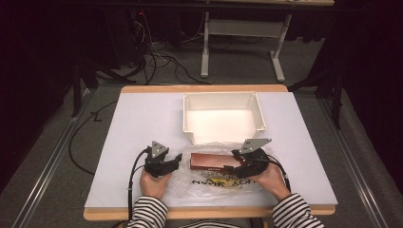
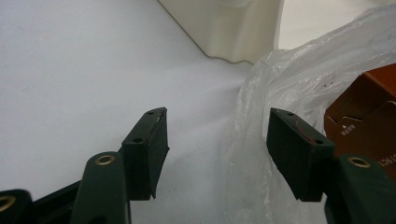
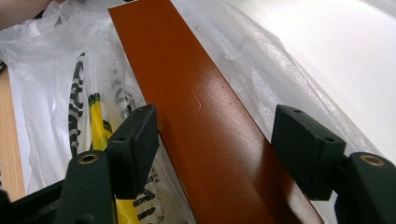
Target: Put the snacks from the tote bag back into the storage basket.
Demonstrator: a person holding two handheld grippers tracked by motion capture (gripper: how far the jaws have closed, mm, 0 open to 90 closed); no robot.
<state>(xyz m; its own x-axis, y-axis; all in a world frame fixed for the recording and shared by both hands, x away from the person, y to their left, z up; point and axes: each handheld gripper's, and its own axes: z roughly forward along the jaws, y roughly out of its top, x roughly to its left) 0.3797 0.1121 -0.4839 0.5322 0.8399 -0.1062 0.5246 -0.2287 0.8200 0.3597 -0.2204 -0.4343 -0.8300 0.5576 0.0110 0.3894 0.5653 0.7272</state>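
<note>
The brown box point(image 1: 209, 161) lies on a clear plastic bag point(image 1: 216, 178) at the near middle of the white tabletop point(image 1: 138, 123), just before the white tray point(image 1: 223, 97). The right gripper point(image 1: 236, 169) straddles its end, jaws apart, not pressing. The left gripper point(image 1: 177, 159), jaws apart, sits at the bag's edge.

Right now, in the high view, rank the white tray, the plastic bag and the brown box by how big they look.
1. white tray
2. plastic bag, crumpled, so its edge is hard to trace
3. brown box
</note>
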